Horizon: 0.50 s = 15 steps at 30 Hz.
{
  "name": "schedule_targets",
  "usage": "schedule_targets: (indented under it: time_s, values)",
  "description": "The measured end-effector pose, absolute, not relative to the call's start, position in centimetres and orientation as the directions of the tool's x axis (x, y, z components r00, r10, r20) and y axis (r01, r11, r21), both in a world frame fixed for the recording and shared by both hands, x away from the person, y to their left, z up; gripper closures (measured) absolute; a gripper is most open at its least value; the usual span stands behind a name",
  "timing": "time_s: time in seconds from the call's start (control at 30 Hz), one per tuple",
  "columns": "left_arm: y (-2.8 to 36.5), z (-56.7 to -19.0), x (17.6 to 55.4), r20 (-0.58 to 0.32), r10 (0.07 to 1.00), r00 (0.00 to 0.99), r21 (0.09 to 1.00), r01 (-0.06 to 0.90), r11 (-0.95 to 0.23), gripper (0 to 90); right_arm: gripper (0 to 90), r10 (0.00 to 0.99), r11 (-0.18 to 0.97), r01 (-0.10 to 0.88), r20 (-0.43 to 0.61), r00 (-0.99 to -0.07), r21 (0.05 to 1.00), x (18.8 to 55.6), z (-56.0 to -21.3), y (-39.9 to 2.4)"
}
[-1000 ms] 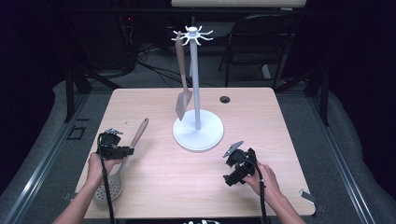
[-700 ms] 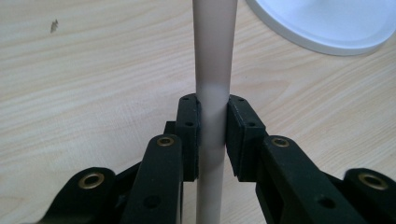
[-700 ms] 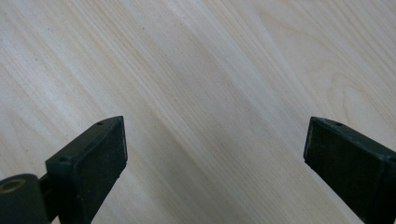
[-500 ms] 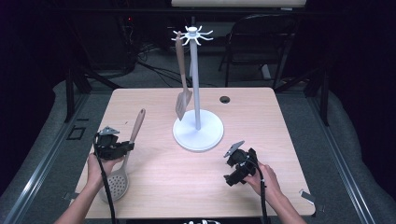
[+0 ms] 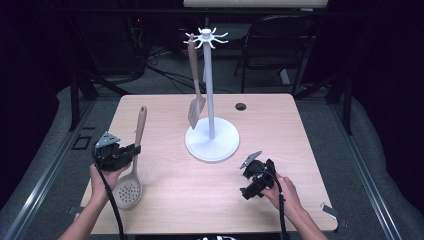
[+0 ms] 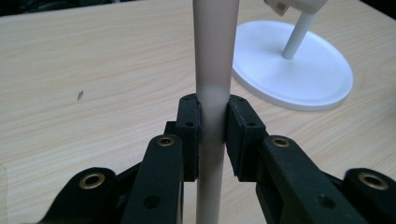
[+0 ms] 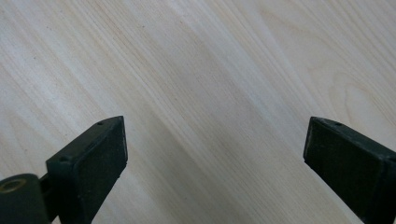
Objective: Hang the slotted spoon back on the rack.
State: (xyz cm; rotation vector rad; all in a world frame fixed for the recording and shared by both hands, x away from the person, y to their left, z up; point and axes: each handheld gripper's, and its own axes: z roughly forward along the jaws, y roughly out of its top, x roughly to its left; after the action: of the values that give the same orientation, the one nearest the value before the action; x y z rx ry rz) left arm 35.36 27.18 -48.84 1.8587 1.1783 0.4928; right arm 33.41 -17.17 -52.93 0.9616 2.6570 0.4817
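Note:
A beige slotted spoon (image 5: 131, 170) is held at the table's left, its perforated bowl near the front edge and its handle (image 6: 212, 60) pointing away. My left gripper (image 5: 125, 154) is shut on the handle; in the left gripper view both pads (image 6: 189, 128) press its sides. A white utensil stand (image 5: 211, 135) with hooks on top rises at the table's middle, and a beige spatula (image 5: 195, 90) hangs from one hook. My right gripper (image 5: 250, 187) rests low at the front right, jaws wide open over bare wood (image 7: 210, 116).
The light wood table (image 5: 165, 210) has a small black grommet (image 5: 241, 106) behind the stand. The stand's round base (image 6: 299, 74) lies just right of the spoon handle. A dark chair (image 5: 277, 45) and cables sit beyond the far edge.
The left gripper has lifted and turned the spoon, so its handle now stands steeper and nearer the left hand. The right gripper has barely moved.

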Motion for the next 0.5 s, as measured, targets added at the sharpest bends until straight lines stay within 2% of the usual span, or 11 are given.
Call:
schedule_targets:
  time_s: [0.5]
  values:
    - [26.3, -46.5, 33.4, -0.066, 0.872, 0.484, 0.915, 0.378, -0.141, 76.7, 5.8, 0.655, 0.728, 0.568, -0.149, -0.740, 0.384, 33.3, -52.9, -17.5]
